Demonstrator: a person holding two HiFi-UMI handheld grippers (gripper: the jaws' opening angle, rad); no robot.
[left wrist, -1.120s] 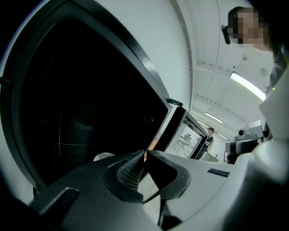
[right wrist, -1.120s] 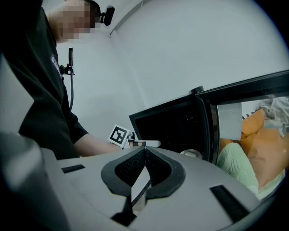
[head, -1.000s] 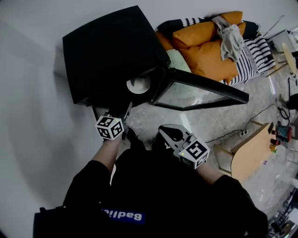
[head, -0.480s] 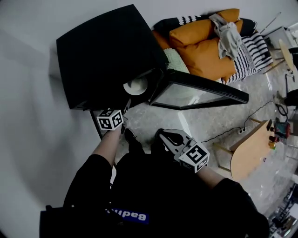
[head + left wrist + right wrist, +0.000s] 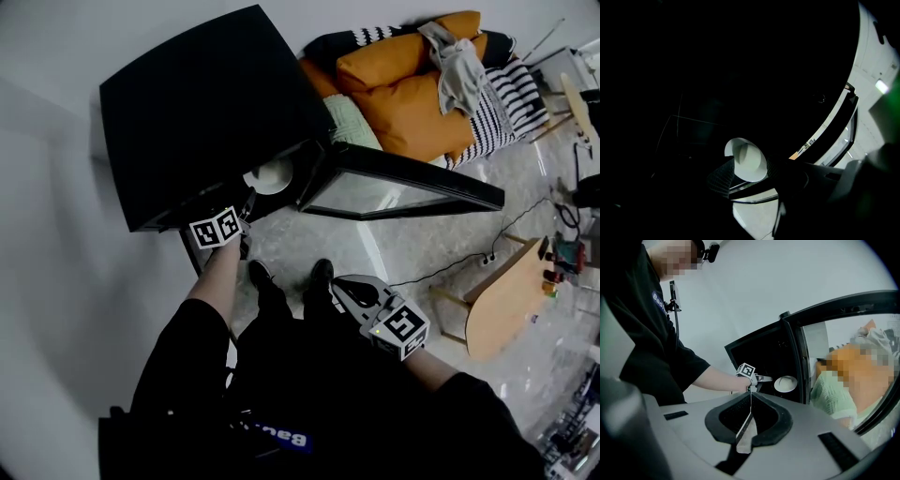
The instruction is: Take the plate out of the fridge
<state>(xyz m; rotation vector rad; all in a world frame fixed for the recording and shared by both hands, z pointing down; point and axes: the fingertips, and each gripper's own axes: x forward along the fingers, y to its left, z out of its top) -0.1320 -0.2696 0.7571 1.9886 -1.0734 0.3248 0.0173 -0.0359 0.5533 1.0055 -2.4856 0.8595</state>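
Observation:
A white plate point(image 5: 270, 175) point(image 5: 746, 159) point(image 5: 785, 383) lies inside the black fridge point(image 5: 202, 103), close to its opening. The glass door point(image 5: 394, 183) stands swung wide to the right. My left gripper point(image 5: 242, 208) point(image 5: 750, 182) point(image 5: 768, 378) reaches into the fridge mouth. Its jaws are opening, and the plate sits just ahead of them, framed by the two dark pads and not pressed. My right gripper point(image 5: 342, 287) point(image 5: 750, 401) hangs back by the person's legs, jaws shut with nothing in them.
Orange cushions point(image 5: 412, 89), a striped blanket point(image 5: 511, 112) and a green cloth point(image 5: 347, 122) lie right of the fridge. A wooden table point(image 5: 502, 309) and a floor cable point(image 5: 469, 267) are at the right. The person's shoes point(image 5: 291, 277) stand before the fridge; a white wall point(image 5: 56, 262) is at the left.
My left gripper has moved forward from outside the fridge to its mouth, closer to the plate. The right gripper has drifted slightly back and to the right.

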